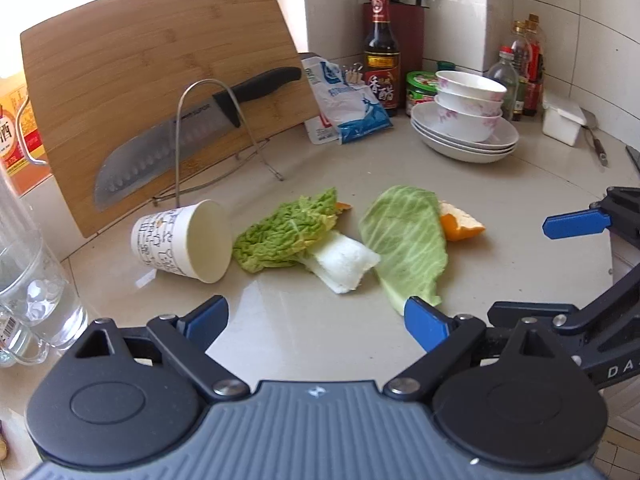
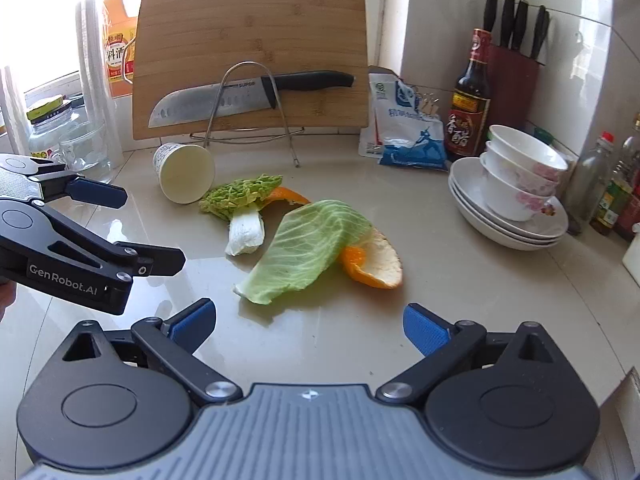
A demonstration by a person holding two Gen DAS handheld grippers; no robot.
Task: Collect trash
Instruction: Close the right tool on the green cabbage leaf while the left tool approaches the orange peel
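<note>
While both the left gripper (image 1: 316,322) and right gripper (image 2: 310,324) hover wide open and empty, the scraps lie just right of the tipped paper cup (image 1: 182,240), so a careless pinch at the flat cabbage leaf (image 2: 304,250) could slip off or roll the cup away.

Glossy stone-like countertop (image 2: 460,304), matt bamboo cutting board (image 2: 248,32), paper cup (image 1: 180,240), steel knife (image 2: 212,100).

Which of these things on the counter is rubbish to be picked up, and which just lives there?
Rubbish: tipped paper cup, napa cabbage piece, flat cabbage leaf, two orange peels.

Just there: knife, cutting board, stacked bowls, vinegar bottle, salt bag, glass mug.
</note>
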